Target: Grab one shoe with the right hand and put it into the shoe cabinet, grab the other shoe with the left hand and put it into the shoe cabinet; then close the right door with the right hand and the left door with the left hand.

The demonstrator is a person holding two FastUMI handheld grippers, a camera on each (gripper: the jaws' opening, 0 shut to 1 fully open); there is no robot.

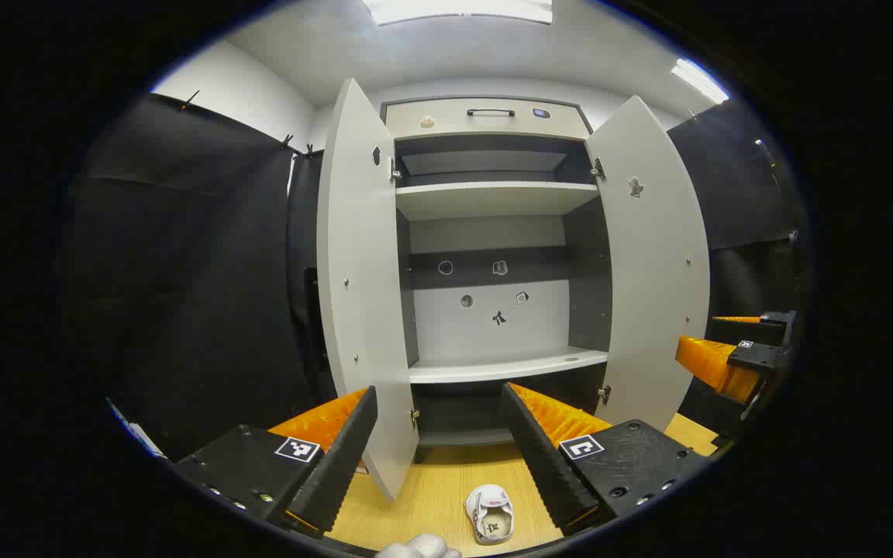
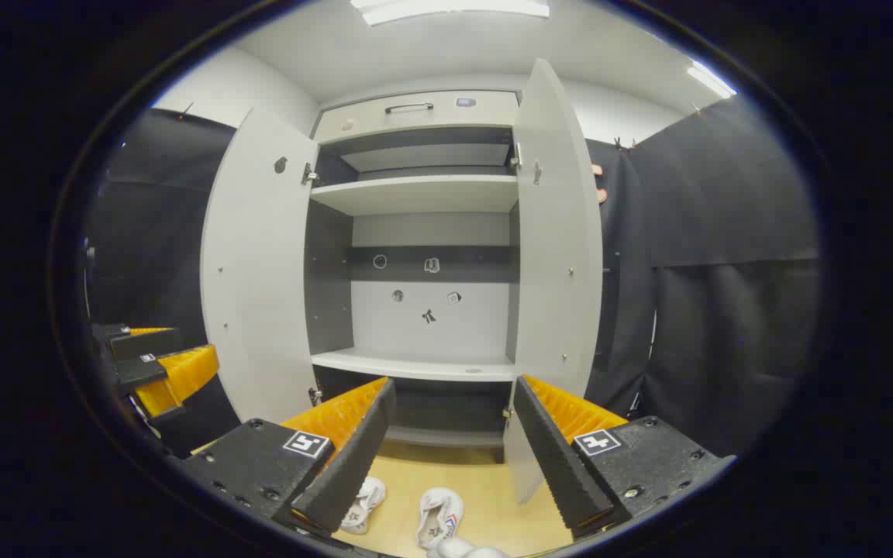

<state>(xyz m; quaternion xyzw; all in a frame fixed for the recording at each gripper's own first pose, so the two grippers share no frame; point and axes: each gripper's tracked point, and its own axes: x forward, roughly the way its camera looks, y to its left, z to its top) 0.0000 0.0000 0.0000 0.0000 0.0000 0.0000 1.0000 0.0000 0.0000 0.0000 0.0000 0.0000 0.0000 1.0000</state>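
The shoe cabinet (image 1: 493, 201) stands ahead with both doors swung wide; its left door (image 1: 357, 294) and right door (image 1: 652, 271) frame bare shelves. A small white shoe (image 1: 491, 513) lies on the wooden floor below my left gripper (image 1: 439, 399), which is open and holds nothing. In the right gripper view, two white shoes (image 2: 361, 504) (image 2: 440, 518) lie side by side on the floor beneath my right gripper (image 2: 454, 391), open and holding nothing. The cabinet (image 2: 423, 194) shows there too, doors (image 2: 256, 263) (image 2: 559, 232) open. Each gripper appears at the other view's edge (image 1: 733, 353) (image 2: 156, 364).
Black cloth walls close in on both sides of the cabinet. A drawer with a handle (image 1: 491, 113) tops the cabinet. Small stickers dot the cabinet's back panel (image 1: 493, 310). The middle shelf (image 1: 505, 364) is bare. Something white (image 1: 419, 547) shows at the bottom edge.
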